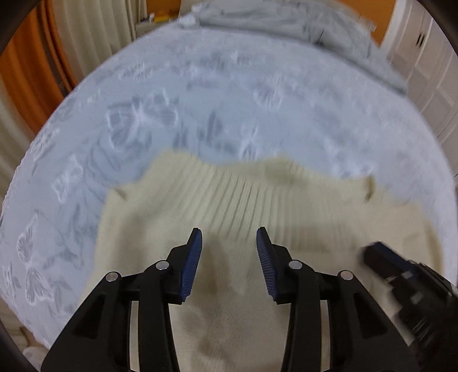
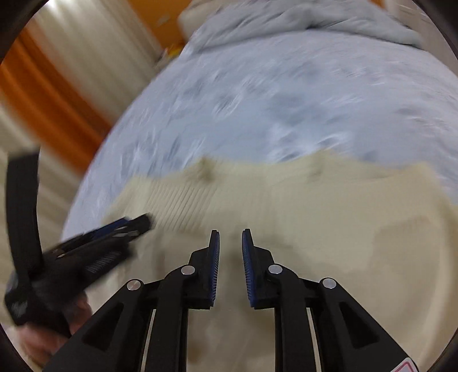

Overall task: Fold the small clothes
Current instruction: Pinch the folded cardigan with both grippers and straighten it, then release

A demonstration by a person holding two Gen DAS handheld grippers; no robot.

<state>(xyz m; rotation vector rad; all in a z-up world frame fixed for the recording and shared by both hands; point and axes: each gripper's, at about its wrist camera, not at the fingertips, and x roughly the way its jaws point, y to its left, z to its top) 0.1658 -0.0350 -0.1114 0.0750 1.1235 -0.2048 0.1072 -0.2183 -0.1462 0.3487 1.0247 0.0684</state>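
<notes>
Cream knit sweater (image 1: pixel 229 217) lies spread flat on the pale blue butterfly-patterned bedspread (image 1: pixel 200 94), ribbed hem toward the far side. Left gripper (image 1: pixel 229 240) hovers over it, jaws apart and empty. Right gripper (image 2: pixel 230 239), alongside, shows a narrower gap, also holding nothing.

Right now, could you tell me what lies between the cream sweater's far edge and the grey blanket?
Only bare butterfly-patterned bedspread separates the cream sweater from the grey blanket, shown clearest in the left wrist view.
</notes>
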